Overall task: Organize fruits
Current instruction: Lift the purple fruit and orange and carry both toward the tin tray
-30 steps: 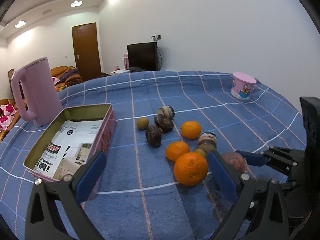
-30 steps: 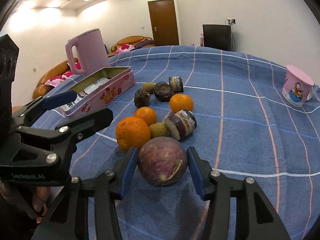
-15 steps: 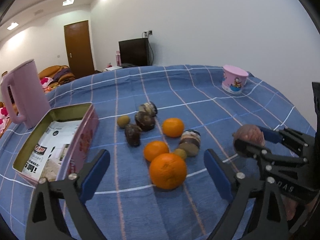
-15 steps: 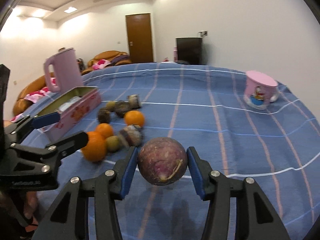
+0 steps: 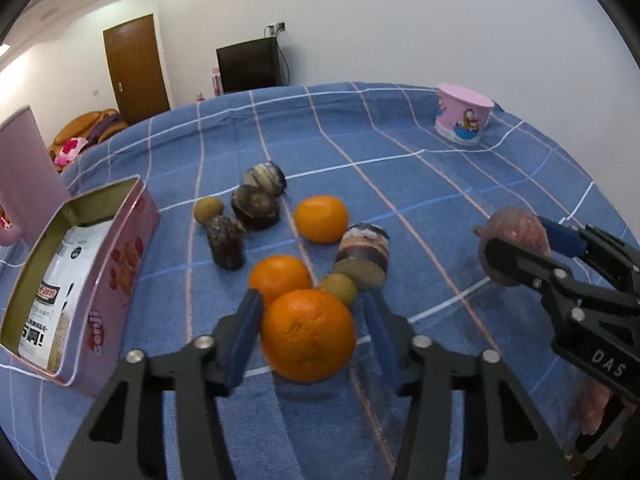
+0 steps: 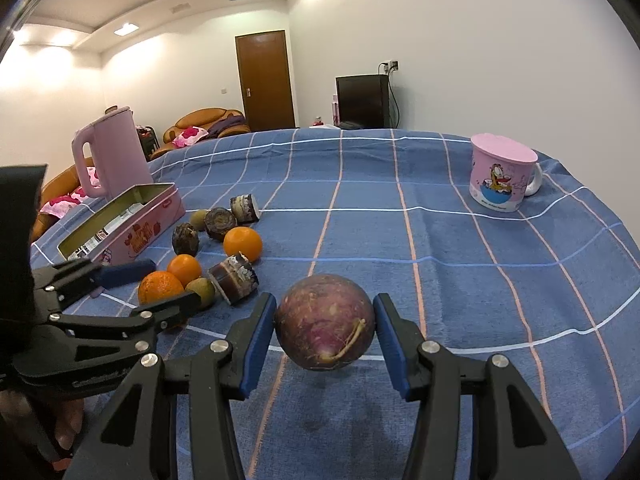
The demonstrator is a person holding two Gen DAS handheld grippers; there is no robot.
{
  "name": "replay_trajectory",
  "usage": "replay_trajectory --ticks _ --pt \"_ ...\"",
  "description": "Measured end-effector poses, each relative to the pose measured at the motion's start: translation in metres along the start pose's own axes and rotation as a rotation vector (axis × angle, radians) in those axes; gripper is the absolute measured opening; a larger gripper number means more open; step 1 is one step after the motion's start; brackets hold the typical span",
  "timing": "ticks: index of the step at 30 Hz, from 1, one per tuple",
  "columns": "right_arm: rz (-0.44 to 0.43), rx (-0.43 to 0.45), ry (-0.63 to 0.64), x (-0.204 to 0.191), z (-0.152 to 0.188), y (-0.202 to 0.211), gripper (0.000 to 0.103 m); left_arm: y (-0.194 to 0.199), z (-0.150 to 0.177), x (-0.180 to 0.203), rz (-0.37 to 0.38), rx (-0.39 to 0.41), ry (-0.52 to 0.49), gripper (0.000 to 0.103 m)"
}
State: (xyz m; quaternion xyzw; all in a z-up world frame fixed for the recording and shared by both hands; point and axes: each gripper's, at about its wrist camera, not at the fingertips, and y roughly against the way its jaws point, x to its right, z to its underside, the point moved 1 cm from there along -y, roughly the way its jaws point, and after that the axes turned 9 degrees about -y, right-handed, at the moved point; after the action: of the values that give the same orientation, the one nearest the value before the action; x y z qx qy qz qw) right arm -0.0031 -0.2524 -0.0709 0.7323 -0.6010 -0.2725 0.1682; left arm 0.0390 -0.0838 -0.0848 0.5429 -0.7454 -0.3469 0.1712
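My right gripper [image 6: 325, 332] is shut on a round purple fruit [image 6: 325, 329] and holds it just above the blue checked cloth; it also shows at the right of the left wrist view [image 5: 516, 240]. My left gripper [image 5: 310, 326] has closed around a large orange [image 5: 308, 335], its blue pads at the orange's sides. Behind it lie two smaller oranges [image 5: 321, 219], small green-brown fruits [image 5: 339, 289], and several dark brown and striped fruits [image 5: 256, 206] in a loose cluster.
An open pink tin [image 5: 108, 276] with printed packets inside stands at the left. A pink kettle [image 6: 114, 152] is behind it. A pink cartoon mug [image 6: 502, 178] stands at the far right. The table edge [image 6: 624, 248] curves away on the right.
My left gripper moved forward and closed its jaws from wide open onto the large orange. My right gripper lifted the purple fruit and carried it right, away from the cluster.
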Motion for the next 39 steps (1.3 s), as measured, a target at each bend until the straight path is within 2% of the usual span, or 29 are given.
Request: replay_trajectory --ticks 1,7,28,39 --pt "-0.001 0.000 0.000 0.000 0.000 0.000 0.052 0.000 0.000 -0.001 0.004 0.005 0.004 0.047" --pt "-0.002 0.009 0.005 -0.001 0.000 0.002 0.052 0.003 0.001 -0.003 0.021 0.022 0.014 0.046" --pt "-0.056 0.095 0.002 -0.008 0.001 0.016 0.052 0.031 0.003 -0.006 -0.019 0.162 0.019 0.045" --pt "-0.062 0.116 0.016 -0.013 0.002 0.019 0.052 0.039 0.004 -0.004 -0.040 0.199 0.013 0.045"
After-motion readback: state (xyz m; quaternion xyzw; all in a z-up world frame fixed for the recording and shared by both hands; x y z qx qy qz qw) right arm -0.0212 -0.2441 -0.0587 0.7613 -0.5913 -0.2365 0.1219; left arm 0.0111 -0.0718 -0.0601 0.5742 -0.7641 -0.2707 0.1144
